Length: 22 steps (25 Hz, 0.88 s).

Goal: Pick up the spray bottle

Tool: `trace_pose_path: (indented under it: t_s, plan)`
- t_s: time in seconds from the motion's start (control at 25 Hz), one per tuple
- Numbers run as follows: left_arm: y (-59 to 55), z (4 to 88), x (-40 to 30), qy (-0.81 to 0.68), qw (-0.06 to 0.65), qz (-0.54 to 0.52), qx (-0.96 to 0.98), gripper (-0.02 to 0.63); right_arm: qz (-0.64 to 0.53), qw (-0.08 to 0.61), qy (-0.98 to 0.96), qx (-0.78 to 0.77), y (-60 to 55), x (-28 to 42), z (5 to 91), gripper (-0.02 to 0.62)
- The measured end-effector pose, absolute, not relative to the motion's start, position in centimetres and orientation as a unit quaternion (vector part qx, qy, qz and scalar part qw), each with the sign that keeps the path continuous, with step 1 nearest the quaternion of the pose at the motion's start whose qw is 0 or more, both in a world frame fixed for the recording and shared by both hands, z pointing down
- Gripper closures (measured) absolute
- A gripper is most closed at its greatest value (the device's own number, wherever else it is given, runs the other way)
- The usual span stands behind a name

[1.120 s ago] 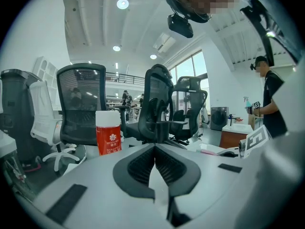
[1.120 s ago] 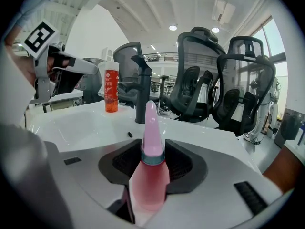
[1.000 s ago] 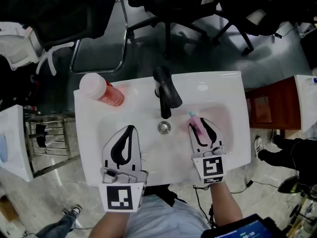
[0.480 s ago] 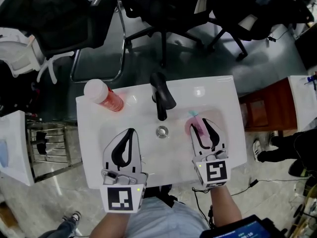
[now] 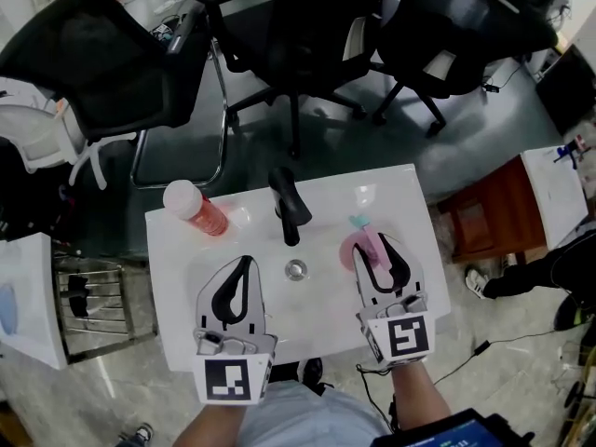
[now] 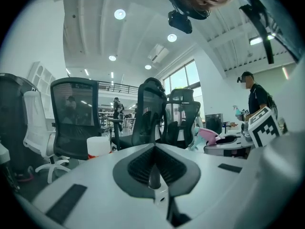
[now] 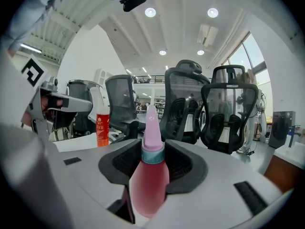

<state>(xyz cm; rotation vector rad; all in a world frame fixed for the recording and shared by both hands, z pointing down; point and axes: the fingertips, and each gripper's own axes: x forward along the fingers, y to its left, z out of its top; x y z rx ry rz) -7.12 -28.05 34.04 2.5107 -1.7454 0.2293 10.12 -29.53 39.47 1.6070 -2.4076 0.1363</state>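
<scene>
Bottle rises
Right tongs (image 5: 380, 243) lift the spray bottle (image 5: 357, 250) up off the white basin (image 5: 317, 301); left tongs (image 5: 242, 266) rise a little too.

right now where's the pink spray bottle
In the head view the pink spray bottle is at the right, clamped in the right gripper, on the sink's right side, right of the black faucet.

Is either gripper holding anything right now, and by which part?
The right gripper holds the pink spray bottle by its body, one jaw on each side. The left gripper is empty.
</scene>
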Motion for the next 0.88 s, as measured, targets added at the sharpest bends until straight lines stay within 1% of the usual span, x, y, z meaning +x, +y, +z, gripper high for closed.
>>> trace_pose_path:
  t_s: [0.24, 0.44, 0.88]
  plan:
    - [-28.2, 32.5, -6.0, -0.562, 0.027, 0.058, 0.824, 0.591, 0.01, 0.085, -0.819, 0.567, -29.7, 10.8, 35.9, 0.433]
    - [-28.3, 31.5, -5.4, -0.559, 0.02, 0.053, 0.827, 0.591, 0.021, 0.098, -0.823, 0.559, -28.6, 10.8, 34.8, 0.433]
    - [-28.8, 29.5, -4.5, -0.555, -0.004, 0.038, 0.831, 0.591, 0.009, 0.077, -0.826, 0.559, -27.6, 10.9, 32.5, 0.434]
